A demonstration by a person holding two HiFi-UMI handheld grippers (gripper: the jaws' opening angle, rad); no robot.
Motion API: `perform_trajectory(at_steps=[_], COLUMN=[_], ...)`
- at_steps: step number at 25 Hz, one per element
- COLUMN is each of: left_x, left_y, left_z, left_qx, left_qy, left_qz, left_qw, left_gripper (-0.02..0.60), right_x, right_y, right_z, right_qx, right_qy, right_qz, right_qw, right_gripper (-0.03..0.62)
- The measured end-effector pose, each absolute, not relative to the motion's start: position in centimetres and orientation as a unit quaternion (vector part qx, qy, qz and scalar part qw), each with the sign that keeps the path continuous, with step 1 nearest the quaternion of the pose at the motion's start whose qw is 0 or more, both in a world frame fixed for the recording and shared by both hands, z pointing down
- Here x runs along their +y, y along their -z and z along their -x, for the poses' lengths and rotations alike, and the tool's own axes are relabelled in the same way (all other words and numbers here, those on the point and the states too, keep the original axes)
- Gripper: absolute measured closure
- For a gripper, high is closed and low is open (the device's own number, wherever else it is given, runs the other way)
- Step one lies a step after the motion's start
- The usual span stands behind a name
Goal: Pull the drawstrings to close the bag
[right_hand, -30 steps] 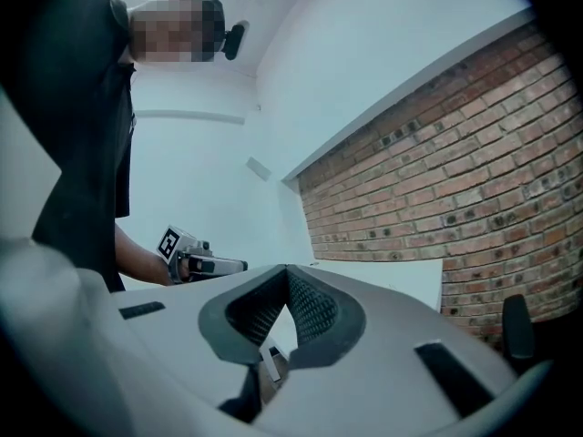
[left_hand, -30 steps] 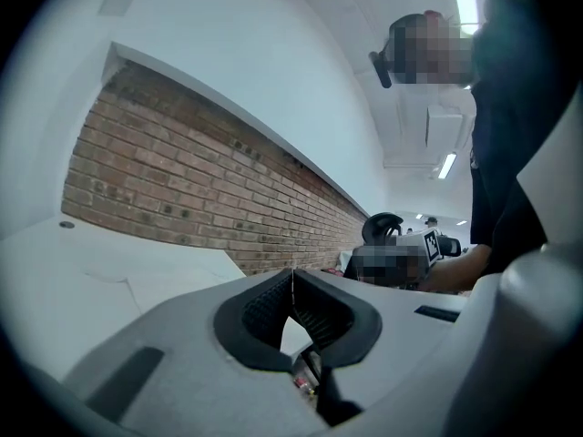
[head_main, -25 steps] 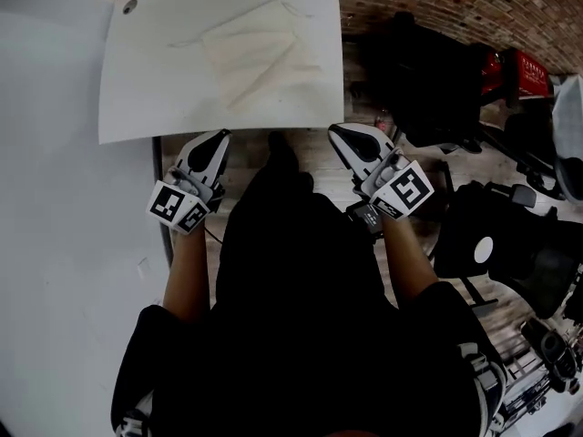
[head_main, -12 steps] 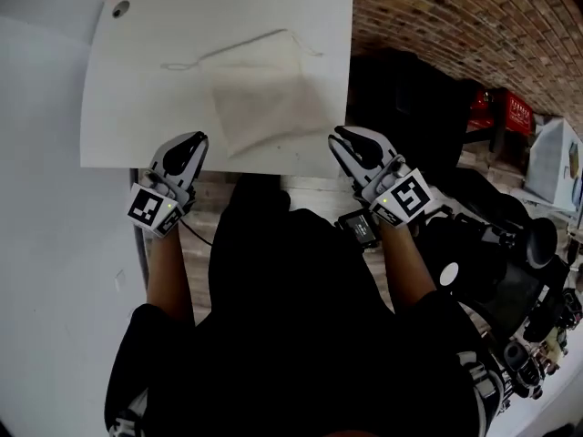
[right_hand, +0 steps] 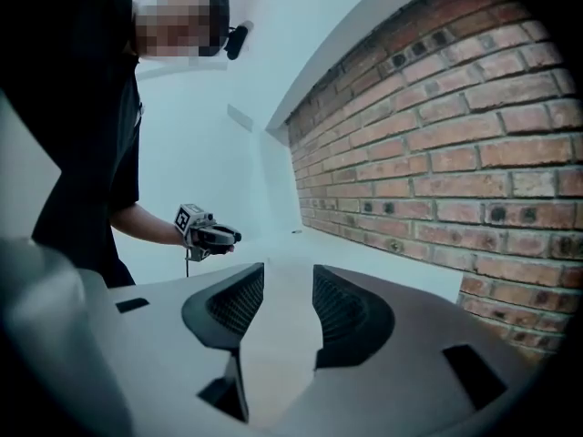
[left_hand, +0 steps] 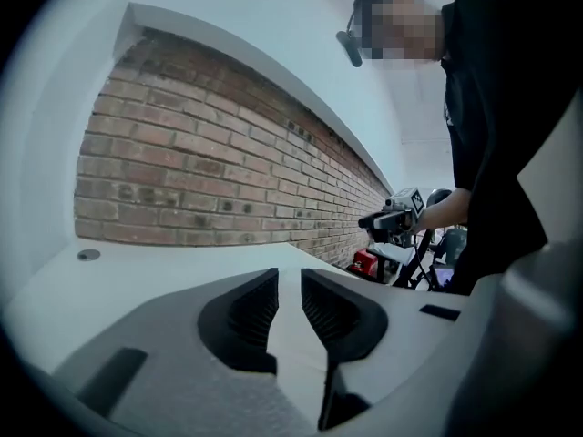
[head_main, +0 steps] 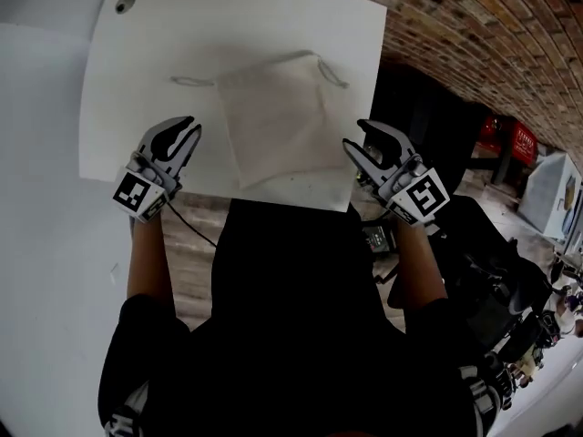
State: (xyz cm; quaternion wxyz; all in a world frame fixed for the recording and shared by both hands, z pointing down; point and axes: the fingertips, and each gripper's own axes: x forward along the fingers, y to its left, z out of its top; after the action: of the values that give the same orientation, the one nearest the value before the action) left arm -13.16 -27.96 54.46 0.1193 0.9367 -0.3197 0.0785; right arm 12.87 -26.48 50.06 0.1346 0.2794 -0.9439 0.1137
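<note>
White tabletop (head_main: 118, 107) now lies under both tools. A second ago they hung over the floor at its near edge, so both hands have come forward. On it the pale cloth bag (head_main: 278, 121) lies flat in the middle, with its mouth at the far side and not gathered.

The left tool (head_main: 189, 127) stands just left of the bag and the right tool (head_main: 357, 137) just right of it, near its front corners. Neither touches the cloth. Both were clenched before, and their jaws have just been opening: the right ones stand well apart, the left ones only a little, with nothing between them. I judge this to be the reach for the strings, so the pull is not yet begun. The left loop (head_main: 191, 82) and the right loop (head_main: 332, 73) lie beyond the tips.

Only the head view shows the bag and the loops. The 2 gripper views do not show them. They show the empty gaps, bare tabletop, the brick wall (left_hand: 200, 180), and each one the other tool.
</note>
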Motion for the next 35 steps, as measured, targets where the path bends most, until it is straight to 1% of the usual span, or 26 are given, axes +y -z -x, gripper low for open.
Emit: perform_trajectory(at_steps=[1,4,6,7,11,12,13,14,15,18,24,27,30,31,34,35], left_x=[-28.6,-30.6,-32.0,-32.7,-34.7,-35.0,-35.4,-35.8,-36.2,-37.3,-37.4,-37.2,-37.2,-37.1,-36.7,-36.6], left_y=[-55.0,-57.0,-58.7,-59.4,-61.5,-62.1,-62.8,-63.5,-64.1,-65.3,-66.6,-68.9,-69.7,-69.7,-69.7,-69.7], left_z=[13.7,15.5,16.9,17.5,19.9,20.4,20.7,20.8,20.8,20.9,22.1,21.7,21.6,21.5,21.1,21.0], left_qx=[-0.321,-0.334,-0.334,-0.331,-0.301,-0.291,-0.280,-0.268,-0.256,-0.229,-0.164,-0.144,-0.143,-0.145,-0.144,-0.145], left_qy=[-0.082,-0.113,-0.143,-0.159,-0.236,-0.255,-0.274,-0.290,-0.305,-0.340,-0.391,-0.399,-0.398,-0.398,-0.401,-0.403], left_qz=[-0.936,-0.928,-0.924,-0.922,-0.919,-0.917,-0.916,-0.914,-0.913,-0.908,-0.900,-0.901,-0.901,-0.900,-0.900,-0.899], left_qw=[0.118,0.118,0.123,0.121,0.097,0.094,0.092,0.090,0.089,0.091,0.103,0.093,0.098,0.100,0.094,0.092], left_gripper=[0.510,0.499,0.476,0.466,0.449,0.437,0.406,0.390,0.388,0.390,0.390,0.390,0.396,0.403,0.484,0.501], right_x=[-27.2,-29.5,-30.9,-31.5,-33.7,-34.2,-34.6,-35.1,-35.5,-36.2,-36.3,-35.9,-36.0,-36.2,-36.6,-36.6], right_y=[-50.5,-52.1,-53.6,-54.4,-57.0,-57.6,-58.1,-58.7,-59.1,-59.6,-60.4,-62.5,-63.6,-63.7,-63.8,-63.9], right_z=[-13.0,-13.5,-13.8,-13.9,-13.6,-13.5,-13.4,-13.5,-13.6,-13.7,-12.8,-13.1,-13.1,-13.1,-13.2,-13.2], right_qx=[-0.945,-0.947,-0.945,-0.945,-0.944,-0.944,-0.943,-0.942,-0.941,-0.939,-0.933,-0.930,-0.930,-0.930,-0.929,-0.928], right_qy=[-0.115,-0.118,-0.123,-0.126,-0.141,-0.147,-0.154,-0.159,-0.163,-0.166,-0.184,-0.184,-0.183,-0.182,-0.177,-0.175], right_qz=[-0.275,-0.258,-0.249,-0.242,-0.219,-0.218,-0.218,-0.218,-0.217,-0.211,-0.210,-0.212,-0.213,-0.214,-0.218,-0.220], right_qw=[0.136,0.153,0.170,0.179,0.201,0.201,0.200,0.201,0.203,0.213,0.225,0.236,0.238,0.238,0.241,0.243], right_gripper=[0.431,0.427,0.413,0.395,0.387,0.387,0.387,0.375,0.356,0.342,0.342,0.342,0.342,0.342,0.342,0.342])
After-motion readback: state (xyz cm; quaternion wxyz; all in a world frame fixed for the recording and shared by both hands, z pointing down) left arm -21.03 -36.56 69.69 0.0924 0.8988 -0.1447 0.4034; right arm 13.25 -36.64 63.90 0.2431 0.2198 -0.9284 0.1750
